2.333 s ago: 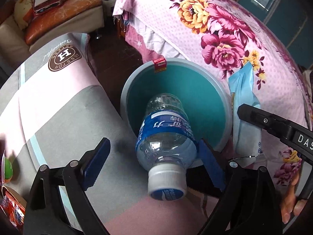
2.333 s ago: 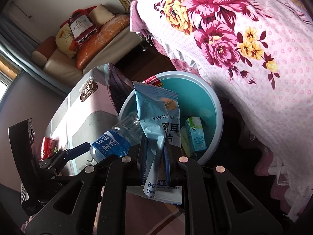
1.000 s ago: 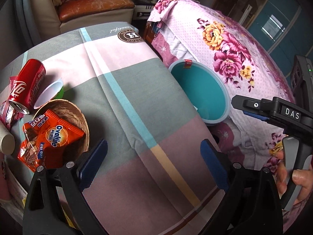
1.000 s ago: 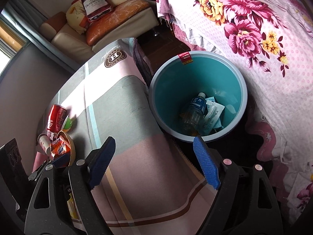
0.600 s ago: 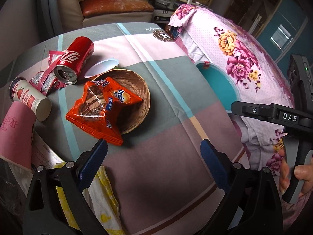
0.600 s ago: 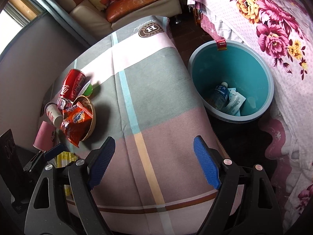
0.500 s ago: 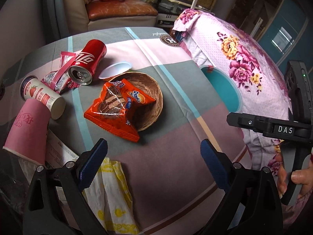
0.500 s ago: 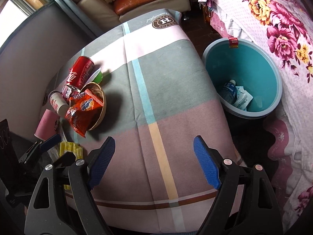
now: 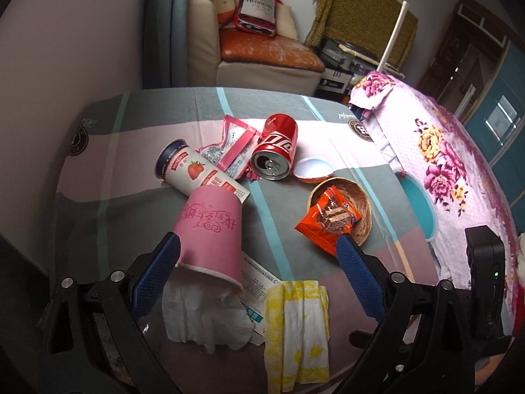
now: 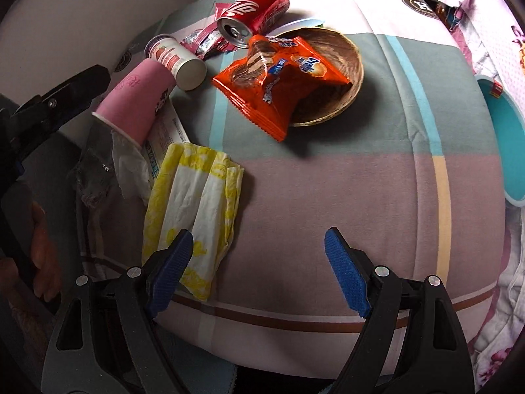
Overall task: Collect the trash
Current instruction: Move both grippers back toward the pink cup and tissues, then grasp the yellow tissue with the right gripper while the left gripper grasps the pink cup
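Note:
Trash lies on the checked tablecloth (image 9: pixel 305 252). A pink paper cup (image 9: pixel 210 233) lies on its side, with crumpled white tissue (image 9: pixel 200 312) at its mouth. A yellow-white napkin (image 9: pixel 298 325) (image 10: pixel 193 210), a strawberry tube (image 9: pixel 197 174), a red cola can (image 9: pixel 275 147) and an orange Ovaltine wrapper (image 9: pixel 328 223) (image 10: pixel 279 82) in a woven bowl (image 10: pixel 341 65) lie around. My left gripper (image 9: pixel 256 269) is open, above the cup and napkin. My right gripper (image 10: pixel 259 266) is open, empty, above the table's near edge.
The teal trash bin (image 9: pixel 420 207) (image 10: pixel 505 141) stands on the floor off the table's right side, beside a floral-covered bed (image 9: pixel 452 151). A white lid (image 9: pixel 311 170) and pink wrappers (image 9: pixel 233 151) lie by the can. A sofa (image 9: pixel 262 55) is behind.
Both grippers let the bottle and the blue packet go into the bin, then swung left over the table. The trash pile is now close under them.

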